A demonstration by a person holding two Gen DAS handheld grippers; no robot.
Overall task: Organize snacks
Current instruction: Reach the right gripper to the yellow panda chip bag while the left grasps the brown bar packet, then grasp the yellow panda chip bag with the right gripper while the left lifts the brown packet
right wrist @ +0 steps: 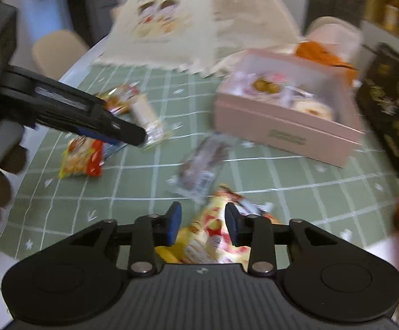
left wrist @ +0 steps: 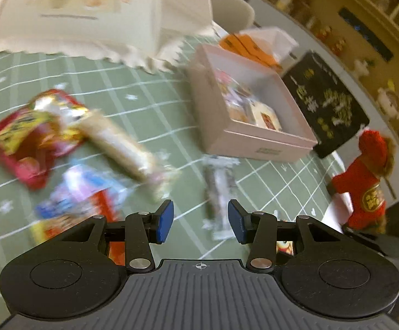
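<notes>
So both my grippers are empty with jaws apart: the left gripper [left wrist: 201,221] hangs over a clear-wrapped dark snack [left wrist: 219,192] at 12 o'clock, and the right gripper [right wrist: 202,224] straddles a yellow snack bag [right wrist: 213,236], probably lining up grabs. Loose packets sit scattered on the green grid tablecloth [right wrist: 282,192] since the pink box [right wrist: 287,130] at 1 o'clock, already holding a few, looks like where everything's headed.

Home dining room, checked tablecloth [right wrist: 282,181], chairs [right wrist: 58,49], ornament-filled wall shelves [left wrist: 364,13]
</notes>
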